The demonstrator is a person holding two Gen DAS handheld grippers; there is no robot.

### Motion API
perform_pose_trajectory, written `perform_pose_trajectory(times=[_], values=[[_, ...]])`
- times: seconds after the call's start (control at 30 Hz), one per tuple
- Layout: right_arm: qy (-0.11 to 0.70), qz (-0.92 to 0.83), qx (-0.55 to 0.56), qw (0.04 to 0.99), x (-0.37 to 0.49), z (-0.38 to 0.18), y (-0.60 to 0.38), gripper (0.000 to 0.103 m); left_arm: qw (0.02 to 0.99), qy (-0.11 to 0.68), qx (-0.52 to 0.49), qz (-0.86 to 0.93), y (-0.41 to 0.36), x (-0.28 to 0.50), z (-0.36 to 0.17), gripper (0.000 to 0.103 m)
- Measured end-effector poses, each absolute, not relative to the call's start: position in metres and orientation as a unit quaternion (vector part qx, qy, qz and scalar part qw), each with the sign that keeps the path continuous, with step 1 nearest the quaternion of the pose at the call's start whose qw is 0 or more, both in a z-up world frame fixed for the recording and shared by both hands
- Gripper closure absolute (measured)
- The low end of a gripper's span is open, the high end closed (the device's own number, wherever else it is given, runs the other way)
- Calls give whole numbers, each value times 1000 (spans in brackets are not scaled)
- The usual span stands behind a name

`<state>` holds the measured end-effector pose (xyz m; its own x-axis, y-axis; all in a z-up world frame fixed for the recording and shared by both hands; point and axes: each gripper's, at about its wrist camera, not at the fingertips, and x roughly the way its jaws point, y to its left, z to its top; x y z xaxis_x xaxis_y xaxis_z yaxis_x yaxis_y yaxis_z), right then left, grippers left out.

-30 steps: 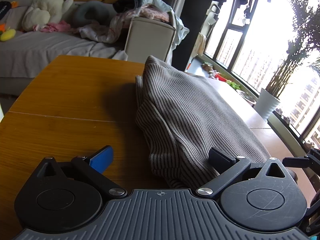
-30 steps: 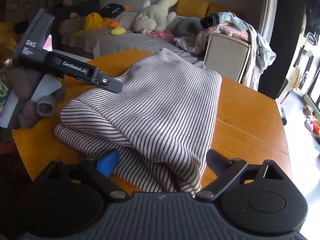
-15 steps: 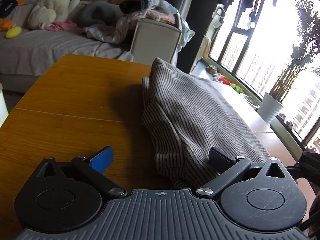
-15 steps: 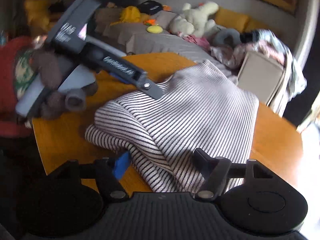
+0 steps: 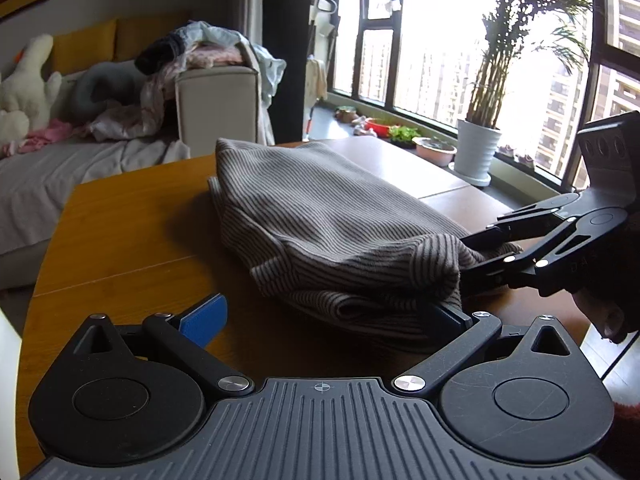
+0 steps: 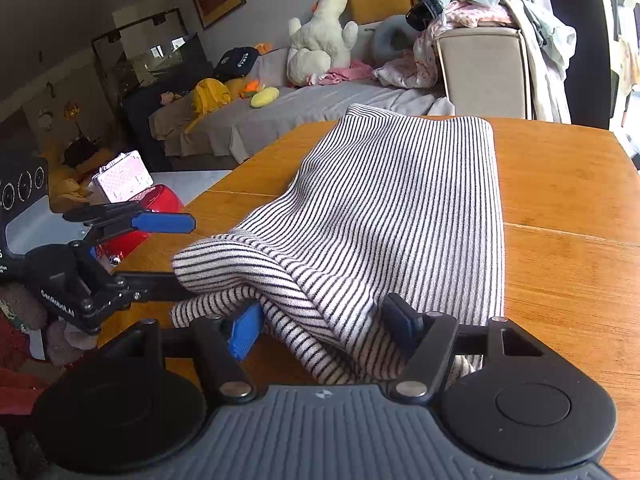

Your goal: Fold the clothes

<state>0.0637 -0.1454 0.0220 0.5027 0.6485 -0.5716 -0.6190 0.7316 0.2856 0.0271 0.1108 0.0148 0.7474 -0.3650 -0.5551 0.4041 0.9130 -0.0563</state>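
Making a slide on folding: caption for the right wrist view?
Both claws open around the near edge of a striped garment on a wooden table.

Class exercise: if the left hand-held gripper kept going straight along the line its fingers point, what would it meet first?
Most likely the striped garment. Its folded near edge lies on the wooden table right ahead of the left hand-held gripper, already reaching between the open fingers; depth is uncertain.

Right wrist view: white lettering "GenRobot.AI" on black linkage body of left gripper, near lower left. Black baseball cap on grey sofa carries small white lettering, too small to read. Left wrist view: faint embossed letters, apparently "DAS", on black body of right gripper, barely legible. No other readable text, numbers or signs.
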Motion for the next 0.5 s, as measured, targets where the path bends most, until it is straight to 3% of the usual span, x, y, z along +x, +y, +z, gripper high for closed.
perform_pose_trajectory(times=[0.5], values=[[322, 355, -30, 877, 54, 27, -134, 36, 925, 293, 108, -218, 79, 28, 2, 0]])
